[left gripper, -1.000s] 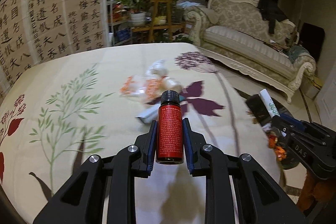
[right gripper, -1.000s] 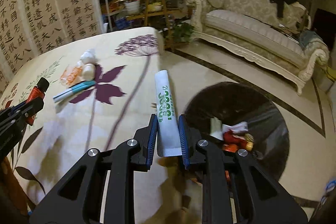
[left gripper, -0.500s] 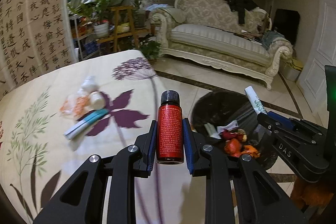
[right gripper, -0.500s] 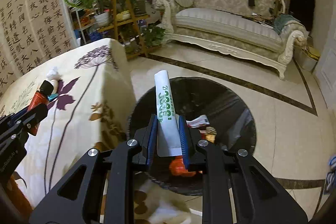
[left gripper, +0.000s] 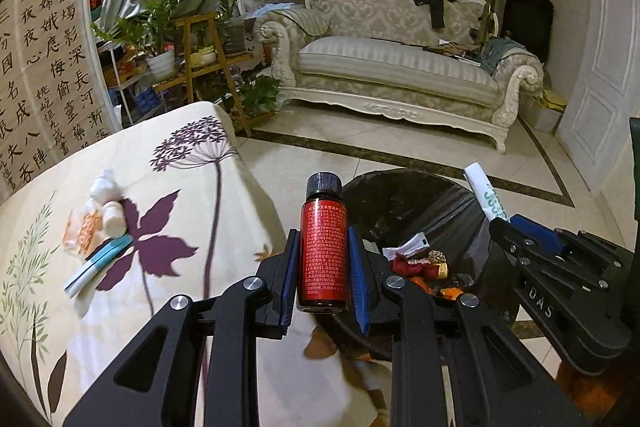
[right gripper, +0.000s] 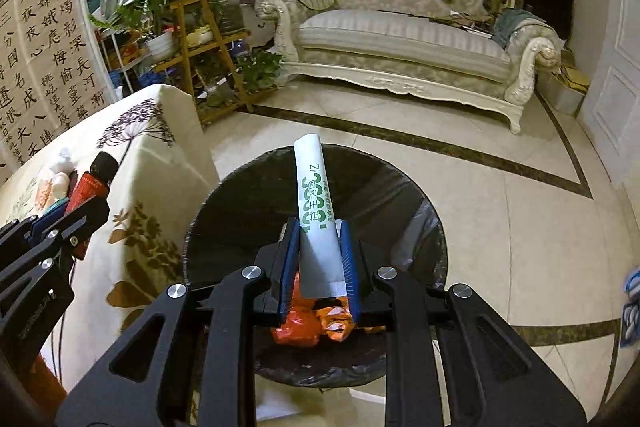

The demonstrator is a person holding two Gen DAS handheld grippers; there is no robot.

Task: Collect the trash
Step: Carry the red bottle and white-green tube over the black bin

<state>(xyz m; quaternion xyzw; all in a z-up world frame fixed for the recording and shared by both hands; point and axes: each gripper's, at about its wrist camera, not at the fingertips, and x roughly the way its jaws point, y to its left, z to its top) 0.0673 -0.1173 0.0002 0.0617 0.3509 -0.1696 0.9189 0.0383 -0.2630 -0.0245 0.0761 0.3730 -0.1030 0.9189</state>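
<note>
Leftover trash lying on table [left gripper: 48,307] at far left: wrapper [left gripper: 82,233], small white bottle [left gripper: 113,219], crumpled tissue [left gripper: 105,183], blue-white tube [left gripper: 98,265], all touching or just beside each other on the purple leaf print. Probably waiting for a later pass.

Left gripper [left gripper: 323,269] clamping red bottle [left gripper: 323,251] at mid-body, black cap up and forward, pads flat on both sides. Sitting over the table edge, bin rim just to its right, so not quite above the opening yet. Holding upright likely to keep a round bottle from slipping out.

Bin [right gripper: 240,227], black liner, standing on floor right against the table corner, catching whatever drops. Already holding red and orange wrappers [right gripper: 308,319] and a white scrap.

Right gripper [right gripper: 320,259] pinching white sachet [right gripper: 316,203], green print, by its lower end, long end poking forward. Positioned directly above the bin mouth, so releasing here looks safe.

Judging next: opening right jaws first, shifting left further right before dropping.
</note>
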